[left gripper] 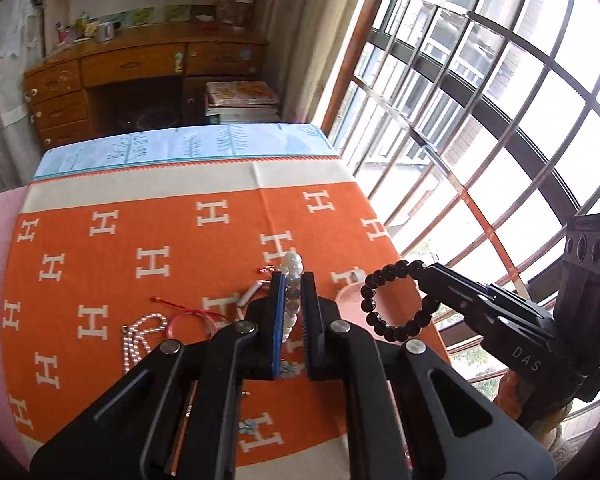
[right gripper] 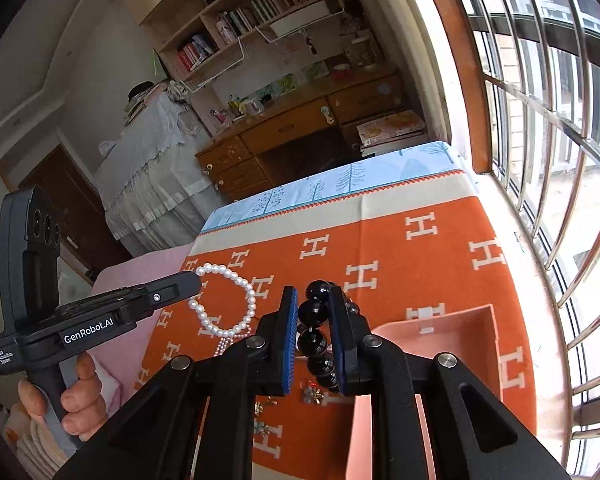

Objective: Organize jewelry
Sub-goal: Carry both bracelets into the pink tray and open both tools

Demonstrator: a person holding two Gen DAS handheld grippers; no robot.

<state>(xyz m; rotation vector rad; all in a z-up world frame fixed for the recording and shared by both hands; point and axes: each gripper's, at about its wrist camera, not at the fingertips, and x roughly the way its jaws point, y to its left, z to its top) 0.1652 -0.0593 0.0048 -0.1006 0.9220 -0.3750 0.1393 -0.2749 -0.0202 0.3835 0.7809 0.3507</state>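
My left gripper (left gripper: 293, 280) is shut on a white pearl bracelet (left gripper: 293, 268) and holds it above the orange blanket; the bracelet also shows in the right wrist view (right gripper: 224, 300), hanging from the left gripper (right gripper: 192, 278). My right gripper (right gripper: 313, 294) is shut on a black bead bracelet (right gripper: 316, 320), which shows in the left wrist view (left gripper: 396, 300) hanging from the right gripper (left gripper: 426, 270). A pink jewelry tray (right gripper: 452, 328) lies on the blanket under the right gripper. A pearl necklace (left gripper: 138, 340), a red string bracelet (left gripper: 188, 314) and small earrings (right gripper: 312, 394) lie on the blanket.
The table is covered by an orange blanket with white H marks (left gripper: 160, 240) over a light blue cloth (left gripper: 180, 146). A barred window (left gripper: 480, 100) runs along the right. A wooden desk (left gripper: 140, 72) stands behind the table.
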